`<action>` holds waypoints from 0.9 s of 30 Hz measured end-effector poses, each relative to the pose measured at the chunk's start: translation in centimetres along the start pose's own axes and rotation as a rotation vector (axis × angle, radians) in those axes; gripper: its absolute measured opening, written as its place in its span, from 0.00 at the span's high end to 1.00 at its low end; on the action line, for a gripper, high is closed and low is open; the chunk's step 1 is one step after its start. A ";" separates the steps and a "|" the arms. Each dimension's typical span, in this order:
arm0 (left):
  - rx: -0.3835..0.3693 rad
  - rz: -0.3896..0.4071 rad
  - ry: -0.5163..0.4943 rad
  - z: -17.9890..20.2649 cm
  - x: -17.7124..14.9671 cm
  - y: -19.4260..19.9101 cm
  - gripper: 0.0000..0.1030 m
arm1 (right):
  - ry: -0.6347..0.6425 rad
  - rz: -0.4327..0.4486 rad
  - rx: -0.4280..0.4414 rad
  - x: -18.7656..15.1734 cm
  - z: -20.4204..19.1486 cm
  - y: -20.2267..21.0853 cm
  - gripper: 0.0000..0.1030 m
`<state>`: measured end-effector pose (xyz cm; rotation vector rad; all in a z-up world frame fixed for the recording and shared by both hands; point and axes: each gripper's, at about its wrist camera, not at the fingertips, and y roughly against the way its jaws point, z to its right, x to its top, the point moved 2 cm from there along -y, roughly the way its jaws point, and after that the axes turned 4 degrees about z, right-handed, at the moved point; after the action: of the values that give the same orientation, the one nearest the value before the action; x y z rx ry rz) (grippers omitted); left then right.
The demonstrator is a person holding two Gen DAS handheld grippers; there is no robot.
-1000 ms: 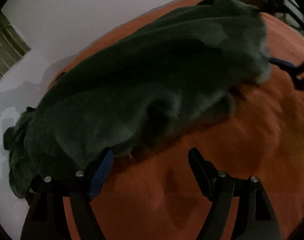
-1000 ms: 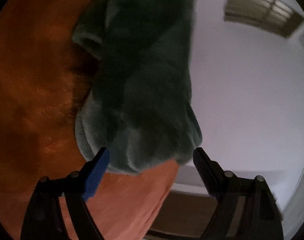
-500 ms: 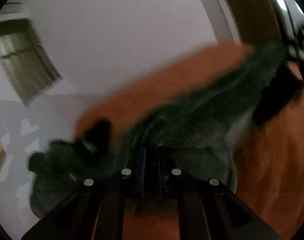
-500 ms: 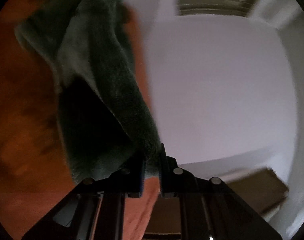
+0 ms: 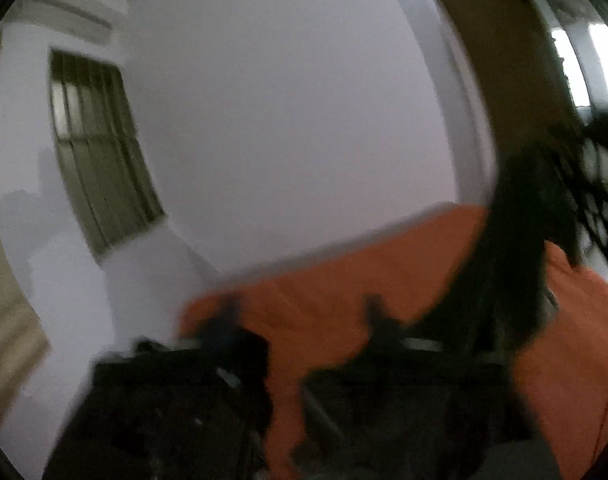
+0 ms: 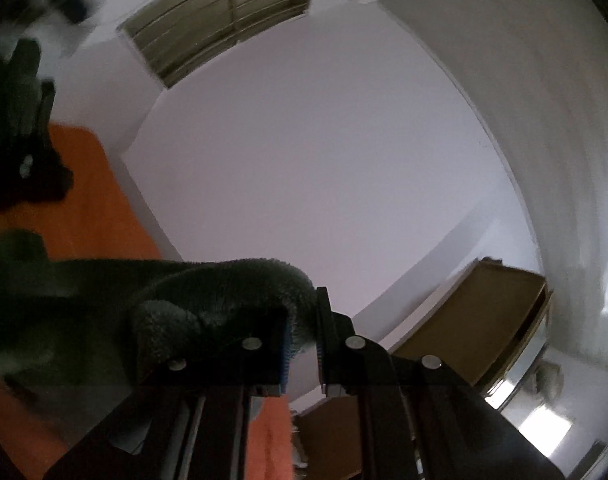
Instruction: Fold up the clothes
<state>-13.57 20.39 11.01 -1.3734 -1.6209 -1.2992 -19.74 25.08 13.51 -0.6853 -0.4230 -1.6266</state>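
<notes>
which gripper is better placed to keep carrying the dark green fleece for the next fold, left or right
Right, probably. The right gripper is clamped on a fold of the dark green fleece, above the orange surface. The left gripper, though blurred, has its jaws opening with only orange surface between them.

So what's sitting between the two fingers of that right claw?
In the right wrist view, a fold of the dark green fleece garment is pinched in the right claw, nothing else.
</notes>
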 end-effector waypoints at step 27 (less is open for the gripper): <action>-0.185 -0.224 0.126 11.7 -11.3 -2.0 0.94 | -0.213 -0.014 0.027 7.9 7.2 7.9 0.91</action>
<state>-11.20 27.82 -3.46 -1.2127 -1.6373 -1.6689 -11.12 22.22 23.23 -0.8399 -0.6042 -1.5640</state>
